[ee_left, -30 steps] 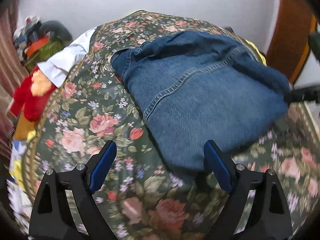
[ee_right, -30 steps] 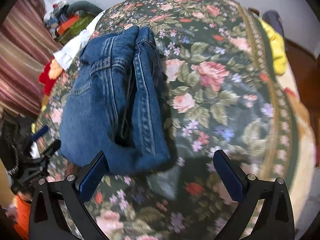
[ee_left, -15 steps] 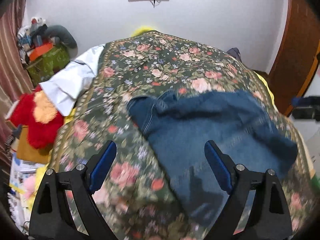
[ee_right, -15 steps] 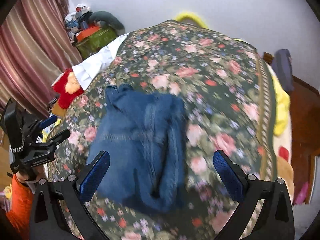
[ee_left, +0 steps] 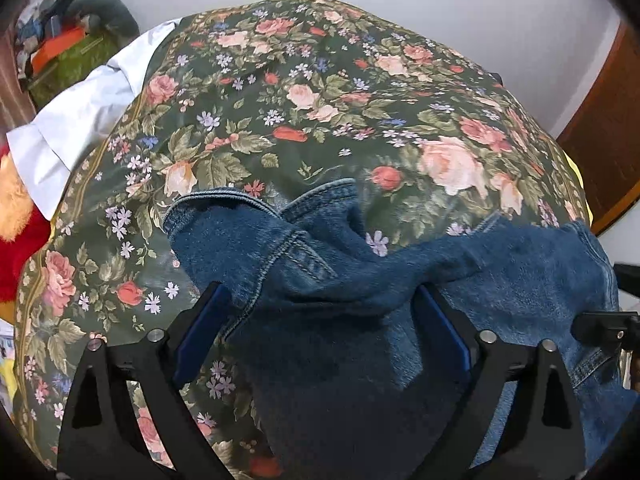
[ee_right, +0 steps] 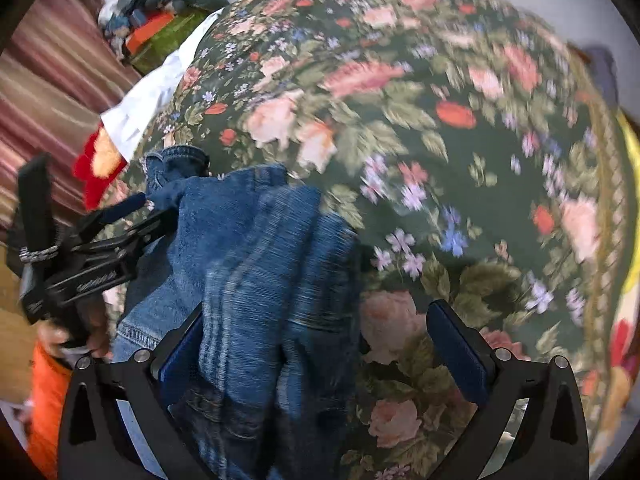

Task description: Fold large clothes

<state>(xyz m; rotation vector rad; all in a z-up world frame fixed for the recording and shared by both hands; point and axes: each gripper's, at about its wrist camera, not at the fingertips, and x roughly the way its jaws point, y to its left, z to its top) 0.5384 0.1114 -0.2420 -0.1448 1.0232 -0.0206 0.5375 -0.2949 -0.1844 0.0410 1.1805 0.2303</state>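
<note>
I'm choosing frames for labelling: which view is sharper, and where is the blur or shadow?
Left wrist view: crisp floral bedspread, dark shadow on the denim garment between the fingers. Right wrist view: motion blur streaks the bedspread's roses and the denim; fisheye bends both.

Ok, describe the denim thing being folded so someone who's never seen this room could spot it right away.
Start at the bed's dark green floral bedspread. On its near part lies the denim garment, bunched and partly folded, between the open fingers of the left gripper. It is the only plain blue item there, with pale stitched seams, unlike the white cloth at the bed's left edge.
</note>
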